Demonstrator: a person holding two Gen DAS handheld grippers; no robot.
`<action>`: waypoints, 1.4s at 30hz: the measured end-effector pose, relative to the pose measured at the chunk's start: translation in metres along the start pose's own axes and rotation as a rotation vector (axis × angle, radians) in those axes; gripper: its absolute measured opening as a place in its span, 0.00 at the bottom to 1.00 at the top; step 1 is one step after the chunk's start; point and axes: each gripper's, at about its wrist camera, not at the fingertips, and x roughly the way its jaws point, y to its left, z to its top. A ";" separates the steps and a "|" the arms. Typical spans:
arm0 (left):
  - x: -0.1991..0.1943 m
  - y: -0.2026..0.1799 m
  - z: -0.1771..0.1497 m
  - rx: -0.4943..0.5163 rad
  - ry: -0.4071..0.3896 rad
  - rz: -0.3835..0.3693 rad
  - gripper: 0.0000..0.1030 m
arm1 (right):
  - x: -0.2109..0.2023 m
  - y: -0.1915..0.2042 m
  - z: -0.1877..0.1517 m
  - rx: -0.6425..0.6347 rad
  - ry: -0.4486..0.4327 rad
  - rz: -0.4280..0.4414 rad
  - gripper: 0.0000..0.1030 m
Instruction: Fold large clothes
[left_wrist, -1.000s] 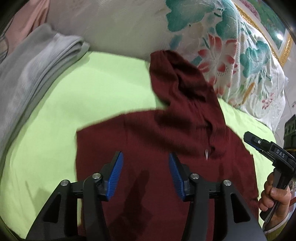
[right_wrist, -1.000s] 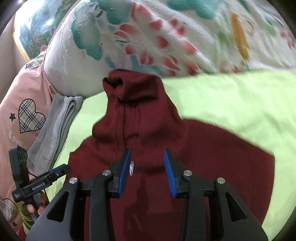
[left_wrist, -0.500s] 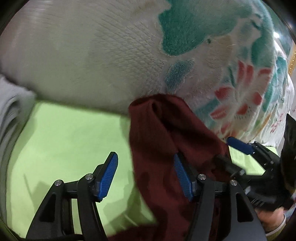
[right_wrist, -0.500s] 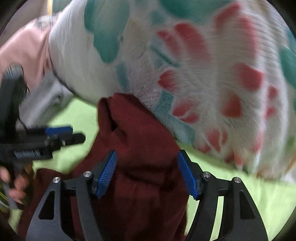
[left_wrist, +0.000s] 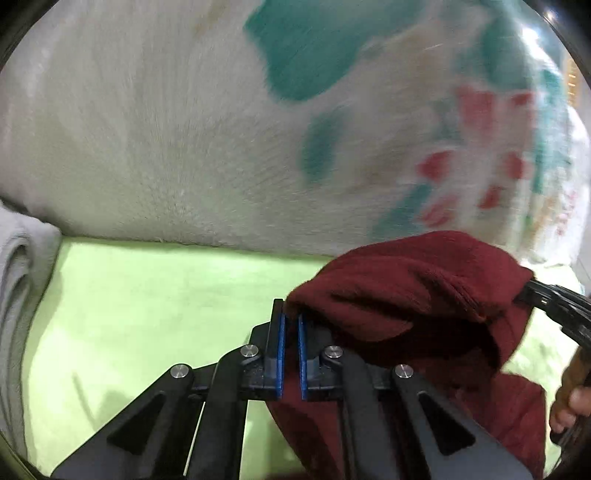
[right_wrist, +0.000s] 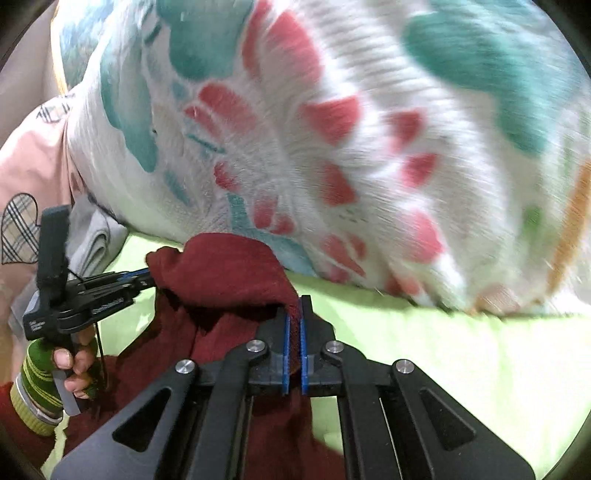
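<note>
Nearest to me, the left gripper (left_wrist: 290, 321) has just snapped its jaws together, and its blue pads (left_wrist: 281, 354) pinch the left corner of the dark red garment (left_wrist: 413, 295) at its far end. The right gripper (right_wrist: 294, 314) has likewise just been closing, and a strip of that same red cloth shows squeezed between its blue pads (right_wrist: 286, 354). So both tools are narrow and both are holding the garment, one at each side of the same bunched end.

That end is lifted a little off the lime-green sheet (left_wrist: 147, 295), humped up between the two grippers, while the rest of the garment trails back toward the person and lies on the sheet. From the right-hand camera the left hand (right_wrist: 74, 363) is seen wrapped round its gripper's handle, with a green and yellow striped cuff (right_wrist: 35, 387) at the wrist.

Left of the garment, at the sheet's edge, sits a folded grey cloth (left_wrist: 18, 295). Just beyond the garment, almost touching its raised end, bulges a big white quilt (right_wrist: 332, 147) printed with teal leaves and red petals. Past the quilt on the left lies pink fabric (right_wrist: 26, 177) with a plaid heart on it.
</note>
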 end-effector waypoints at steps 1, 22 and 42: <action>-0.012 -0.004 -0.005 0.014 -0.013 -0.004 0.03 | -0.008 -0.002 -0.002 0.010 -0.002 0.004 0.04; -0.183 -0.054 -0.232 -0.009 0.011 -0.066 0.03 | -0.140 0.020 -0.192 0.143 0.079 0.032 0.04; -0.194 0.002 -0.276 -0.247 0.128 -0.240 0.27 | -0.173 0.002 -0.240 0.325 0.062 0.153 0.54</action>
